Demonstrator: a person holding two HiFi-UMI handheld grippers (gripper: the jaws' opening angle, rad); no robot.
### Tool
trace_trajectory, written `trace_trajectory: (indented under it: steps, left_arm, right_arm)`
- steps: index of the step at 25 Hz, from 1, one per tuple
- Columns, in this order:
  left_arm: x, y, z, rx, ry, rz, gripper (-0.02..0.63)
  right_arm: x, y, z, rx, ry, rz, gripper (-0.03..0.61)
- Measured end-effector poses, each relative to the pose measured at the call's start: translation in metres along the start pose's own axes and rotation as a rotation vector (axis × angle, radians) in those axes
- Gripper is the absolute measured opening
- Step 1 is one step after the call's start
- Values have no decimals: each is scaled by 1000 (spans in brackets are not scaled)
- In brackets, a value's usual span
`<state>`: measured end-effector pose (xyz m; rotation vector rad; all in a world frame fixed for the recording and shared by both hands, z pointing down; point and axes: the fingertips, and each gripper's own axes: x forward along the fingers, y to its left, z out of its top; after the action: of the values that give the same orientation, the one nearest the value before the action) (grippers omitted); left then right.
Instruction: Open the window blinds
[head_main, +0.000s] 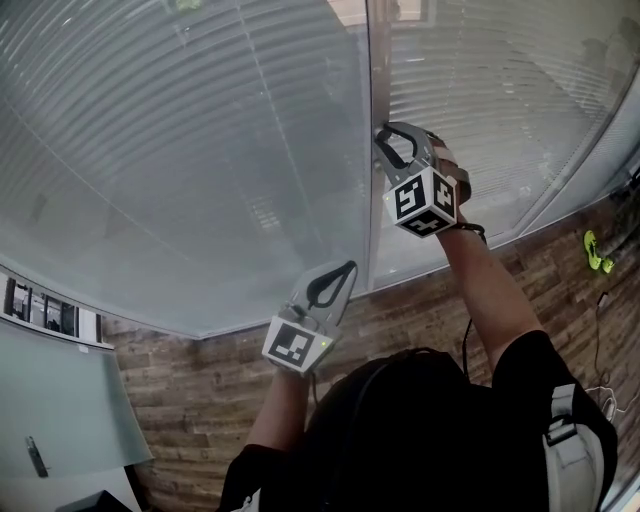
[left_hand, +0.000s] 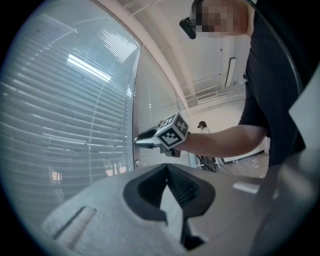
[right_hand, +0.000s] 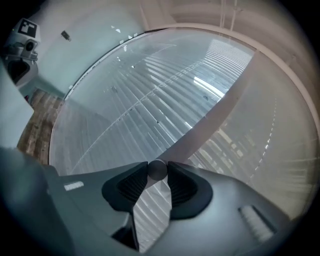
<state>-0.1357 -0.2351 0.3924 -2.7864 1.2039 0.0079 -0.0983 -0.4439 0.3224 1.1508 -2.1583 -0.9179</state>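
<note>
I see the window blinds (head_main: 200, 150) filling most of the head view: pale horizontal slats lying close together across a wide pane, with a second slatted pane (head_main: 480, 90) to its right. An upright frame post (head_main: 377, 60) separates the two panes.

My right claw (head_main: 384, 132) is raised to that post, with my forearm (head_main: 490, 290) reaching up behind it. In the right gripper view the two dark ribbed pads are pinching a small round knob (right_hand: 157, 169) between their tips. The knob sits on the post (right_hand: 220, 115), with slats (right_hand: 150, 100) running away on either side. The gripper points roughly level at the window.

My left claw (head_main: 348, 267) hangs lower and a little to the left, just beside the foot of the same post, not touching the window as far as I can tell. In the left gripper view its pads (left_hand: 155, 187) are pressed together at the tips, with nothing between them. Past them that camera shows the right claw (left_hand: 145, 136) and its marker cube (left_hand: 172, 131) against the post, with the slats (left_hand: 60, 115) to the left.

Below the window a strip of wood floor (head_main: 200, 380) is visible.
</note>
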Motion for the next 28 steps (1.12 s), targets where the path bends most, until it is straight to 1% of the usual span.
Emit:
trace_trajectory:
  steps: [3,6,12,16,22,28]
  left_arm:
    - [1,0,2,-1,-3,3,5]
    - [0,-2,2,8,0,1,5]
    - [-2,-1,-3,4,13,4,5]
    - [-4,-1,-2,0,18,5,5]
    - [-9,1,-5,-2,22,14,5]
    - [-11,2,-7,-11,23,16,5]
  right_arm:
    - [0,-2,0,98,-17,4,129]
    - [0,-6,-1,192,-31,-20,129]
    - [-2,-8,0,327,-52,-23,130]
    - [1,-7,-5,488,-93,-15,130]
    - [2,-10,-13,711,-125,-14,130]
    - [4,-11,-13,866,-154,-18,130]
